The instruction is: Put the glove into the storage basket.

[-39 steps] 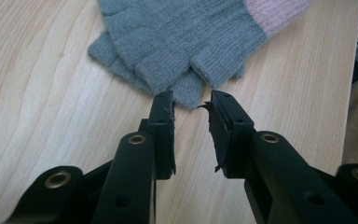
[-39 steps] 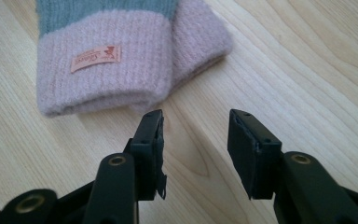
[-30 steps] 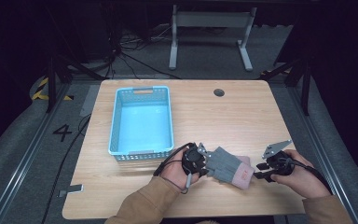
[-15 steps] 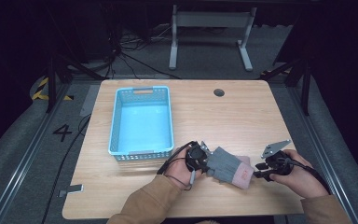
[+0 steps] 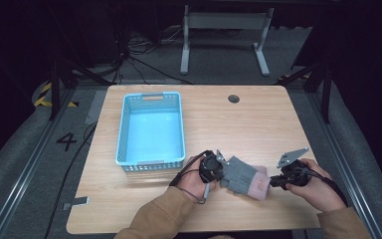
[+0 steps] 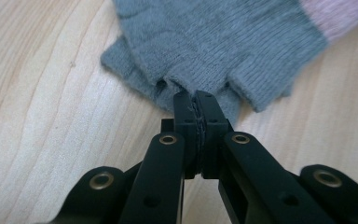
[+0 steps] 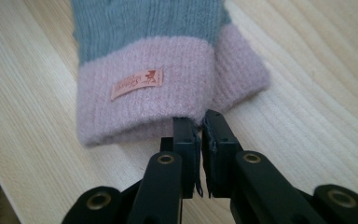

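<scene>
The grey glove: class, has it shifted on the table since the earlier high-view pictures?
No. The grey glove lies at the same spot, just right of the blue basket near corner.

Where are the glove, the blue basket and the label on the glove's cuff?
glove (image 5: 240, 175), high view, grey knit body.
blue basket (image 5: 123, 130), high view, left wall.
label (image 7: 136, 83), right gripper view, its middle, on the pink cuff.

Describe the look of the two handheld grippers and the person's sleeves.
Both the left gripper and the right gripper are black, with flat linkage arms joined by brass-coloured rivets and blocky black pads. A black cable loops from the left one. The right carries a grey three-cornered plate on top. The sleeves are tan.
</scene>
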The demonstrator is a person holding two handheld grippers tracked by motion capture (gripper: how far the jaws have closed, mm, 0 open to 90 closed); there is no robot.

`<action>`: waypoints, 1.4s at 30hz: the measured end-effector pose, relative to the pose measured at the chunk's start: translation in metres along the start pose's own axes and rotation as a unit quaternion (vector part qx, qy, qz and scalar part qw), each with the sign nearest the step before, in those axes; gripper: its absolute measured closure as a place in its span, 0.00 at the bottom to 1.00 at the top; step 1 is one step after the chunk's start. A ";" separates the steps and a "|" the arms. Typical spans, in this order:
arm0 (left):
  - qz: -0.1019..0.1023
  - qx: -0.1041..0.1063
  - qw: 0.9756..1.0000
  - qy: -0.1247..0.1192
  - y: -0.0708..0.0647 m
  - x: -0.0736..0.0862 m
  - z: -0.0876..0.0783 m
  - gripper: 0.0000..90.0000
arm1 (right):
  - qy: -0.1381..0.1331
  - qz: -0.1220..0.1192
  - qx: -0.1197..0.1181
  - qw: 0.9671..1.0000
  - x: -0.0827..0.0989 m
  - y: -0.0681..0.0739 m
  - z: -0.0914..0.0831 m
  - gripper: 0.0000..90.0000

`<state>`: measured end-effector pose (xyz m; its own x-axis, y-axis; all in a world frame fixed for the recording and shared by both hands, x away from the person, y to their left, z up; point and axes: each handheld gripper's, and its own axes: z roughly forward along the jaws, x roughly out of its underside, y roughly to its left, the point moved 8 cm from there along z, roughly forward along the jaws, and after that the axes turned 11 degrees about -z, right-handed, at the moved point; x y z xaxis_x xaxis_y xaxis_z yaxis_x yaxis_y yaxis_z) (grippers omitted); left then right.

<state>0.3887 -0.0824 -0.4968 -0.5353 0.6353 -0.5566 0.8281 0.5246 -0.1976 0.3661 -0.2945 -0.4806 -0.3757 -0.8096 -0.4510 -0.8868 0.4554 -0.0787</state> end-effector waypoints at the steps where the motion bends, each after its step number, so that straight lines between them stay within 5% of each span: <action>1: -0.002 0.003 1.000 -0.005 -0.002 0.000 -0.003 0.99 | -0.006 0.003 0.002 1.000 -0.002 0.000 -0.004 0.95; 8: 0.007 0.011 1.000 -0.020 -0.015 -0.001 -0.022 0.99 | -0.043 0.017 0.028 0.999 -0.012 -0.010 -0.023 0.96; 15: 0.010 0.016 1.000 -0.018 -0.022 0.002 -0.027 0.99 | -0.060 0.028 0.047 0.997 -0.019 -0.022 -0.019 0.96; 42: 0.005 0.019 1.000 0.016 -0.024 0.011 -0.001 0.97 | -0.033 0.056 0.046 0.997 -0.013 -0.037 0.010 0.94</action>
<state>0.3628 -0.0872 -0.4970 -0.5310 0.6594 -0.5322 0.8393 0.4956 -0.2234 0.4065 -0.2971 -0.4806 -0.4497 -0.7271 -0.5187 -0.8109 0.5758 -0.1041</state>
